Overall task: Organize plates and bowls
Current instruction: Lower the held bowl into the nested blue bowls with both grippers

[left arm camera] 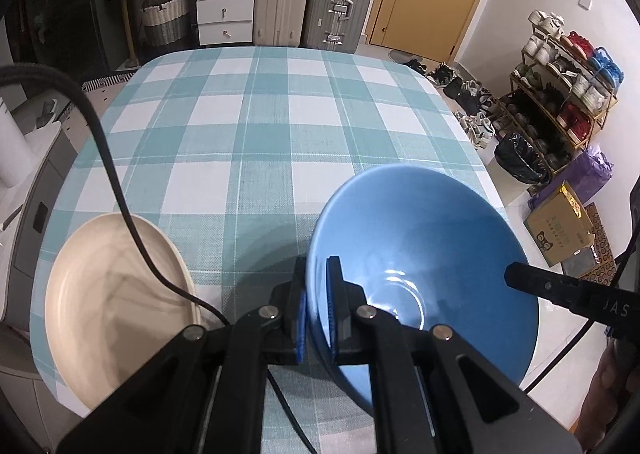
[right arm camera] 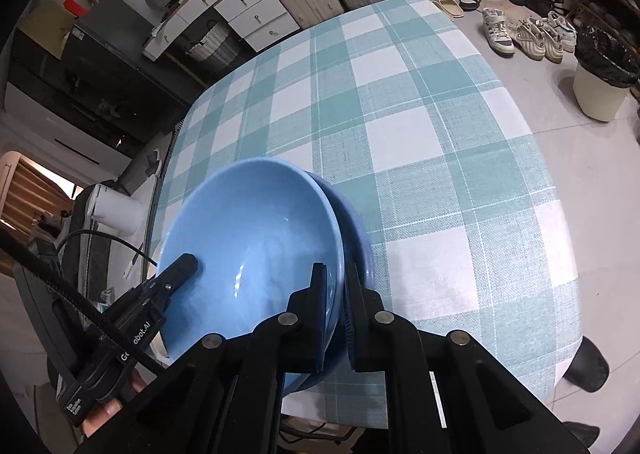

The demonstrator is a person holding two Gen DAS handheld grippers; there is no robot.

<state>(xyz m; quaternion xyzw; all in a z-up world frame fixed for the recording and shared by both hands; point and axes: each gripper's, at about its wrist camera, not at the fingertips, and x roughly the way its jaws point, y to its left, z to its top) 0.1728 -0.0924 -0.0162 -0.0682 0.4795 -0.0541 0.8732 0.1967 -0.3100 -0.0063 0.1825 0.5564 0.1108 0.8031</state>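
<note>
Both claws are clamped on the rim of one blue bowl (left arm camera: 420,254) above the near right part of the bench (left arm camera: 260,126), which wears a teal-and-white check cloth. The left claw (left arm camera: 318,306) pinches the bowl's left rim and the right claw (right arm camera: 334,314) its right rim, each with one pad inside. A cream plate (left arm camera: 100,306) lies at the near left edge, apart from the bowl.
</note>
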